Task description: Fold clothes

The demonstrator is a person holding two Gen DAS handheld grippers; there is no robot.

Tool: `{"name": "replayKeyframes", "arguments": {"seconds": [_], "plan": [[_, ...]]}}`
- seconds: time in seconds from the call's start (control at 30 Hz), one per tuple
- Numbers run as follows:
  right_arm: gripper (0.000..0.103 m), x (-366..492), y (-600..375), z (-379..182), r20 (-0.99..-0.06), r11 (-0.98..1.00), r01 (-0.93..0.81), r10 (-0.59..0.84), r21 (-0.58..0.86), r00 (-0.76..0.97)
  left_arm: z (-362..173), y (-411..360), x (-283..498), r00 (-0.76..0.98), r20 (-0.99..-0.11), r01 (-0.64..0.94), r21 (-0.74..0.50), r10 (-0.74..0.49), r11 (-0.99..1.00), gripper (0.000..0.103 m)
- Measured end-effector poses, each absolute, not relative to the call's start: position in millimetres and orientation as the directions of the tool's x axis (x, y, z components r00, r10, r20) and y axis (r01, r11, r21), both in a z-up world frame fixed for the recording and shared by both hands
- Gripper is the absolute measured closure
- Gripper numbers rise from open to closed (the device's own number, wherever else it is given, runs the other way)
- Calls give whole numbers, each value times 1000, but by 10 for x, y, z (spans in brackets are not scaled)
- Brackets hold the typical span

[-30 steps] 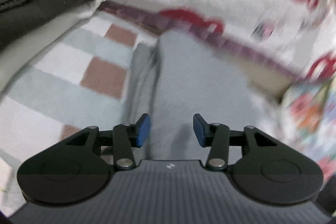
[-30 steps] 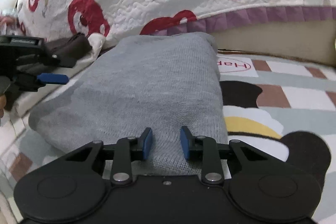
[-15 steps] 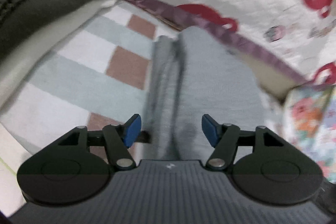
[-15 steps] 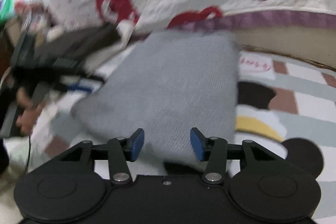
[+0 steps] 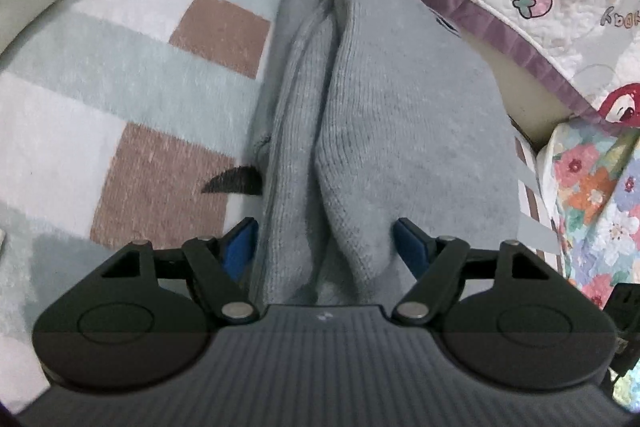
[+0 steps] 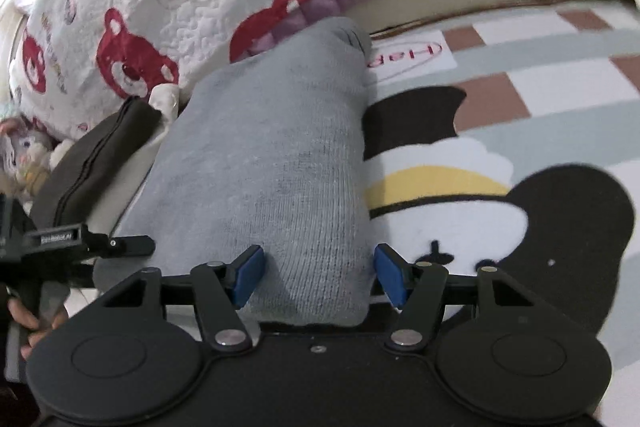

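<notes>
A folded grey knit garment (image 5: 384, 99) lies on a patterned rug (image 5: 100, 75); it also shows in the right wrist view (image 6: 272, 163). My left gripper (image 5: 326, 243) is open, its blue pads on either side of the garment's near end. My right gripper (image 6: 318, 271) is open too, its pads straddling another corner of the garment. The left gripper shows at the left edge of the right wrist view (image 6: 80, 247), held by a hand.
A white quilt with red bears (image 6: 132, 27) hangs from a bed behind the garment. A folded dark garment (image 6: 96, 155) lies on a pale one at the left. A floral fabric (image 5: 592, 195) lies at the right.
Both grippers opened wider and moved in onto the grey garment, so their pads now straddle its edges. The left view has dropped lower, away from the dark garment.
</notes>
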State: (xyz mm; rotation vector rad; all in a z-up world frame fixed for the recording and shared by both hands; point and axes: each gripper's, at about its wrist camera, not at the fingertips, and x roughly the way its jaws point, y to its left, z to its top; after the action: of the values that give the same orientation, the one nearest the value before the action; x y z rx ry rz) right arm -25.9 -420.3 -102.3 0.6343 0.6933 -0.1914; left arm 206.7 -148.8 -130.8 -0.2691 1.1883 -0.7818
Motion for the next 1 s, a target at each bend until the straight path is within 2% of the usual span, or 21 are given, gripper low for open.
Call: {"name": "replayKeyframes", "arguments": {"seconds": [0.03, 0.07, 0.1, 0.13, 0.2, 0.23, 0.3, 0.37, 0.43, 0.47, 0.57, 0.63, 0.67, 0.77, 0.83, 0.93, 1.0], "plan": [[34, -256, -4199, -1043, -648, 798, 367, 38, 477, 760, -1313, -1488, 2060, 159, -723, 401, -574, -672, 714, 29], [32, -256, -4194, -1063, -648, 800, 367, 35, 474, 761, -1315, -1480, 2055, 175, -708, 397, -586, -684, 707, 36], [32, -257, -4205, -1092, -642, 793, 369, 37, 486, 766, -1326, -1459, 2049, 200, -653, 382, -634, -730, 672, 67], [31, -268, -4215, -1130, -624, 781, 355, 57, 514, 779, -1336, -1439, 2044, 226, -596, 370, -679, -770, 634, 78], [19, -277, -4222, -1234, -587, 761, 316, 104, 567, 803, -1277, -1524, 2007, 257, -590, 422, -644, -765, 638, 80], [20, -269, -4217, -1302, -573, 755, 295, 128, 585, 809, -1222, -1556, 1970, 279, -601, 456, -604, -749, 654, 80], [32, -301, -4183, -1272, -550, 759, 284, 116, 586, 827, -1112, -1620, 1897, 325, -617, 519, -517, -717, 681, 81], [56, -337, -4147, -1223, -527, 764, 277, 97, 583, 844, -1003, -1683, 1816, 378, -638, 583, -399, -671, 708, 81], [60, -323, -4055, -1076, -525, 771, 243, 136, 589, 840, -919, -1716, 1810, 403, -655, 613, -325, -639, 720, 82], [61, -313, -4006, -998, -525, 773, 225, 159, 593, 836, -923, -1613, 1875, 362, -645, 581, -408, -672, 704, 82], [61, -283, -3859, -762, -524, 779, 170, 227, 604, 821, -934, -1306, 2068, 247, -589, 453, -631, -769, 629, 83], [61, -263, -3761, -604, -522, 780, 133, 272, 611, 808, -1017, -1050, 2151, 204, -491, 339, -776, -847, 532, 83], [60, -253, -3712, -525, -522, 780, 114, 294, 615, 801, -997, -1034, 2146, 221, -531, 360, -735, -818, 574, 83], [50, -190, -3755, -670, -648, 790, 184, 319, 585, 691, -1013, -1169, 2079, 264, -668, 438, -559, -696, 704, 83], [49, -246, -3821, -751, -685, 789, 223, 310, 572, 659, -1105, -1239, 2072, 229, -669, 413, -591, -707, 693, 82], [47, -435, -3989, -673, -620, 725, 254, 292, 640, 728, -1137, -1238, 2085, 239, -689, 408, -568, -684, 715, 79], [39, -493, -4164, -587, -573, 686, 280, 240, 671, 784, -1122, -1245, 2088, 257, -705, 416, -536, -661, 734, 73]]}}
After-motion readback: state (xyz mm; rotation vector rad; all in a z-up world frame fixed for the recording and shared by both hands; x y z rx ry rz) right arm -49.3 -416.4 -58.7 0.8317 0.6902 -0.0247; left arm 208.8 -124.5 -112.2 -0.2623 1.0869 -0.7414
